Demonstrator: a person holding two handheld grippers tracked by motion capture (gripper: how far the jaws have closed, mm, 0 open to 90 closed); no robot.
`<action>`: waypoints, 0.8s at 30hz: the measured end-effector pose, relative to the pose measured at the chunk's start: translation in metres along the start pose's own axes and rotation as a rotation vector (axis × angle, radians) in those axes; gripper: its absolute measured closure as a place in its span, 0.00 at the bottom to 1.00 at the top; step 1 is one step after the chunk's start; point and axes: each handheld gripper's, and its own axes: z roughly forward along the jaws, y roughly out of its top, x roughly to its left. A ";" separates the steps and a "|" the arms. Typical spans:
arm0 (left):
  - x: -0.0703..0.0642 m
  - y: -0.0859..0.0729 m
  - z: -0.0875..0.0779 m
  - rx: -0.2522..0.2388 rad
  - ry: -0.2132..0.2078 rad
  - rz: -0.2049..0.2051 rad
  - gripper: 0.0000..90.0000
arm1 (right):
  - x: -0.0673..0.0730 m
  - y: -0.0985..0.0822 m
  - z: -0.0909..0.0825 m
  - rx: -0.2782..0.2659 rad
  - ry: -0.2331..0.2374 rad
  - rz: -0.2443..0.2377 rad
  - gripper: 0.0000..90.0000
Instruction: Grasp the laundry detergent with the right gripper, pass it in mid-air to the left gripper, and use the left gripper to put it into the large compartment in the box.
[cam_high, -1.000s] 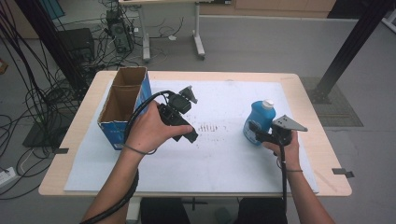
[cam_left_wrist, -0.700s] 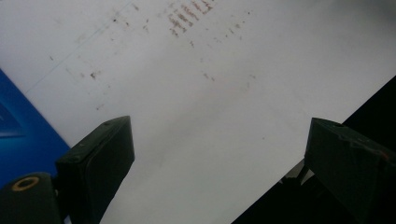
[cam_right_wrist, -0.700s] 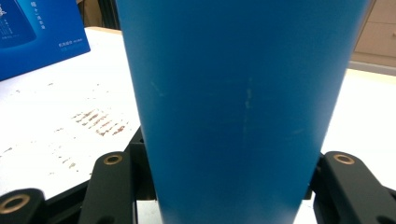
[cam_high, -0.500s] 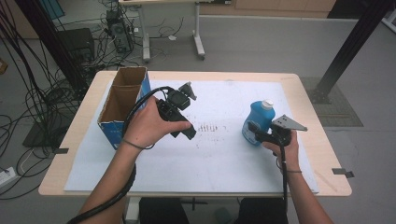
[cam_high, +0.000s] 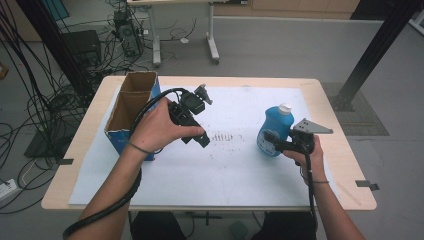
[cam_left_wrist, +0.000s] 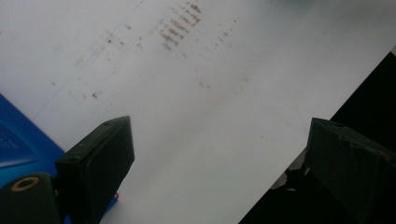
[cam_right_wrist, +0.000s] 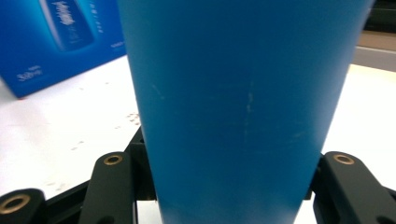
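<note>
The tabletop (cam_high: 330, 92) is a pale wooden slab, most of it covered by a white sheet (cam_high: 235, 170) that bears a faint patch of brownish smudges (cam_high: 222, 136) near its middle. Toward the left edge of the tabletop stands an open cardboard box (cam_high: 131, 112) with blue printed sides, its top flaps up and two compartments showing inside. Near the right edge stands a blue bottle (cam_high: 274, 131) with a white cap, upright on the sheet. The right claw (cam_high: 268, 137), held in the person's right hand (cam_high: 305, 155), is closed on the lower body of the bottle from the side nearest the right edge; in the right gripper view the blue wall of the bottle rises between the two black jaws, which press on either side of it, with the blue box visible behind at the upper left. The left claw (cam_high: 202, 95) is held in the left hand (cam_high: 157, 127) above the sheet, just beside the box and well apart from the bottle; in the left gripper view its jaws stand wide apart with nothing between them, over the white sheet and the smudges.
</note>
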 end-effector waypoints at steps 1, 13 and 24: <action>0.000 0.003 -0.003 -0.001 0.000 0.016 0.10 | 0.000 0.005 -0.002 0.001 0.028 0.001 0.49; -0.003 0.016 -0.015 -0.016 -0.030 0.151 0.09 | 0.003 0.028 -0.005 -0.009 0.234 -0.038 0.49; -0.007 0.021 -0.029 -0.018 -0.041 0.259 0.09 | 0.014 0.045 -0.003 0.008 0.389 -0.102 0.49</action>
